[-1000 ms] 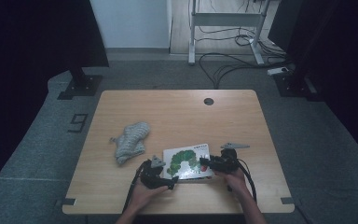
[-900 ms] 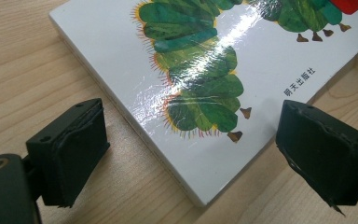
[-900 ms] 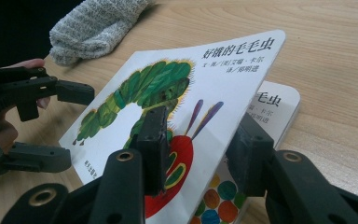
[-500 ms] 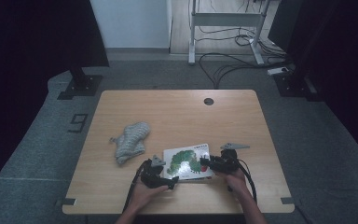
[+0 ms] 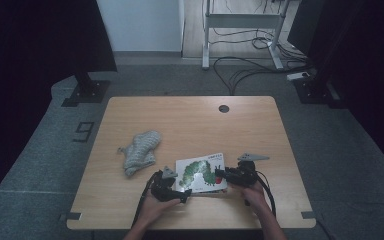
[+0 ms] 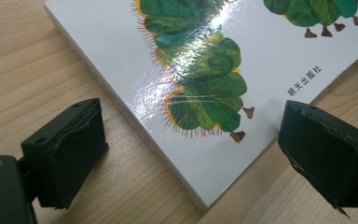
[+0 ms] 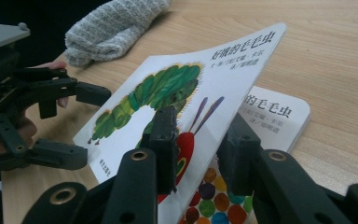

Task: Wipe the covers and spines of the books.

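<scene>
A picture book (image 5: pixel 200 173) with a green caterpillar on its white cover (image 7: pixel 186 100) lies near the front edge of the wooden table (image 5: pixel 190 120), between the two hands. Its cover is pinched at the edge by the right gripper (image 7: pixel 200 140), whose jaws have just been closing with the cover between them, and is held lifted at a slant, so that the title page (image 7: pixel 272 112) and the coloured dots of the inner leaf show beneath it; the book appears to be in the course of being opened. The left gripper (image 6: pixel 191 154) is set at the opposite corner of the book, its jaws standing wide apart on either side of that corner with no pad touching it; it seems placed there to steady the book should the lifting drag it. A grey knitted mitten (image 5: pixel 140 151) lies to the left of the book, apart from it and out of the cover's swing. A round cable hole (image 5: pixel 223 108) sits near the far edge. Nothing stands in the way of the cover.
</scene>
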Available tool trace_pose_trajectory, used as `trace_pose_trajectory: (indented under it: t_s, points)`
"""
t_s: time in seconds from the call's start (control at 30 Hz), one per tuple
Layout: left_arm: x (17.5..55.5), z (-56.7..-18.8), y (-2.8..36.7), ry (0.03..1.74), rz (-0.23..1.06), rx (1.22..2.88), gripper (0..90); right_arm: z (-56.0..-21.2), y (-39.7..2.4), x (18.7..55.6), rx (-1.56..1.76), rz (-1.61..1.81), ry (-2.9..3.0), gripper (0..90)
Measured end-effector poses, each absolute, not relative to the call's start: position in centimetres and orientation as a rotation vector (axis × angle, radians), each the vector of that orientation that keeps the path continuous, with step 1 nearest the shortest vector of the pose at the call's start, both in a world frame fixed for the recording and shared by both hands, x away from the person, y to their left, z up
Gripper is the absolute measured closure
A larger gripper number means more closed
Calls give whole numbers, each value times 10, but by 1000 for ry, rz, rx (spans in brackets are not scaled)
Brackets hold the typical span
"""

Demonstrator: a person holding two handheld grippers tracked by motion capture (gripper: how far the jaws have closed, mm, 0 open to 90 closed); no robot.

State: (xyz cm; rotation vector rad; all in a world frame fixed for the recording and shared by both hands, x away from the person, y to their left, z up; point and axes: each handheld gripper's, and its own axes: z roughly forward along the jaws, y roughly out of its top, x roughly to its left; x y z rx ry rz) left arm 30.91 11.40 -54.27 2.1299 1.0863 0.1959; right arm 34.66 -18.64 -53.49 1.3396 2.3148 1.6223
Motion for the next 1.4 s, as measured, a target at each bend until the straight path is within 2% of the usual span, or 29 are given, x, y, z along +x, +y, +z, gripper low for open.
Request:
trace_pose_trajectory:
  t_s: [0.23, 1.4]
  points:
    - [310, -543, 115, 1081, 184, 2129, 73, -532, -188, 343, 1288, 1662, 2308, 723]
    - [312, -540, 116, 1022, 148, 2150, 82, -511, -185, 318, 1029, 1643, 2293, 751]
